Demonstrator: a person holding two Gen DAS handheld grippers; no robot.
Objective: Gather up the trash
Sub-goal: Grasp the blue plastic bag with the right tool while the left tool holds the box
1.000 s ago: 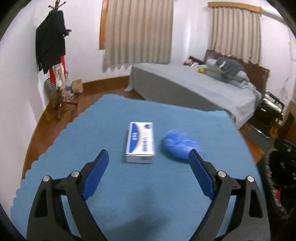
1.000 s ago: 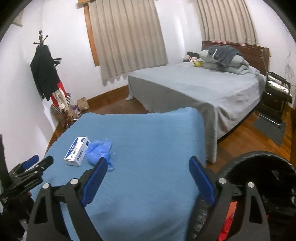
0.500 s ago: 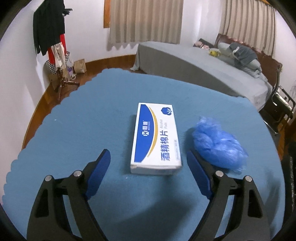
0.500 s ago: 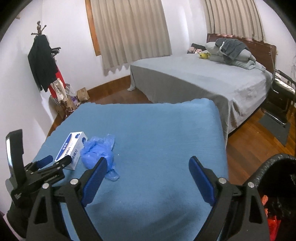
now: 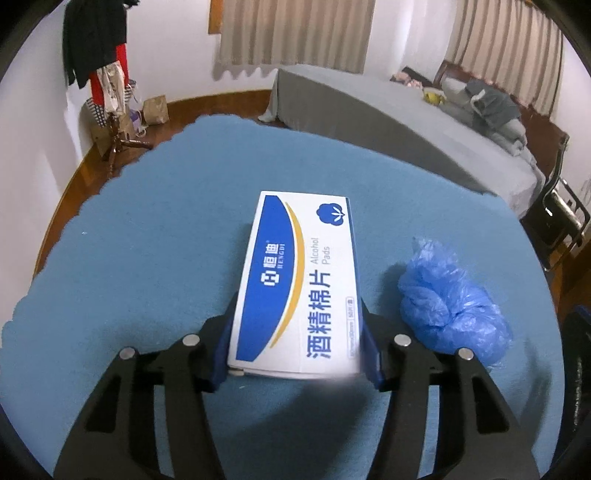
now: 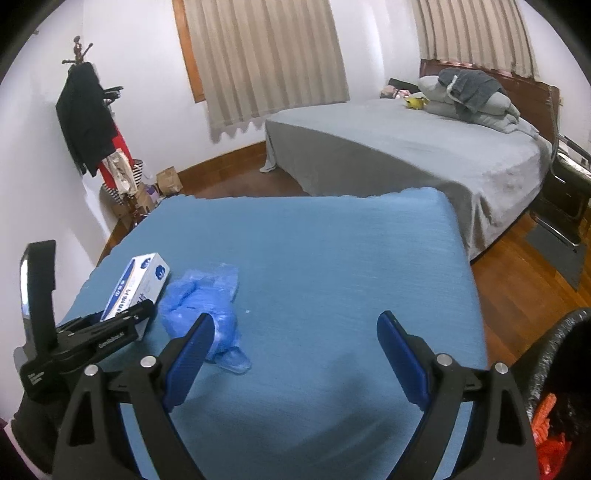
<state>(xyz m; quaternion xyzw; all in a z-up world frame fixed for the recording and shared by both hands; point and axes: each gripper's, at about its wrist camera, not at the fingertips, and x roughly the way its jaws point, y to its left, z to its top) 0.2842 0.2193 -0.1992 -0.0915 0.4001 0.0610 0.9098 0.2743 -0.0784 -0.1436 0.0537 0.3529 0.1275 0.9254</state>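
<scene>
a: left wrist view first. what's around the left gripper (image 5: 297, 347)?

b: its jaws are closing with the box (image 5: 299, 280) between them, one blue pad (image 5: 221, 350) along each long side at the near end. the pads look right against the cardboard, so it reads as a grip. the box lies flat on the blue cloth (image 5: 147, 258), long axis running away from the camera.

a: anything beside it?

b: a crumpled blue bag (image 5: 448, 302), just right of the box and apart from it, right beside the right finger. nothing lies on top of the box.

a: and the room?

b: the cloth has a scalloped far edge. past it is wooden floor, a grey bed (image 5: 388, 122) far right, a coat rack (image 5: 107, 74) far left, curtains (image 5: 295, 35) on the far wall, a chair (image 5: 557, 214) at the right.

a: now the right wrist view.

b: the right gripper (image 6: 295, 354) stands wide open over bare cloth (image 6: 332, 266), nothing between its pads. the bag (image 6: 201, 306) lies left of centre, its near part hidden behind the left finger. further left is the box (image 6: 138, 282), with the left gripper (image 6: 122, 321) over its near end.

a: anything else?

b: a black bin (image 6: 561, 369) at the near right edge, something orange-red inside. bed (image 6: 424, 155), coat rack (image 6: 92, 122) and curtains (image 6: 266, 55) lie beyond.
</scene>
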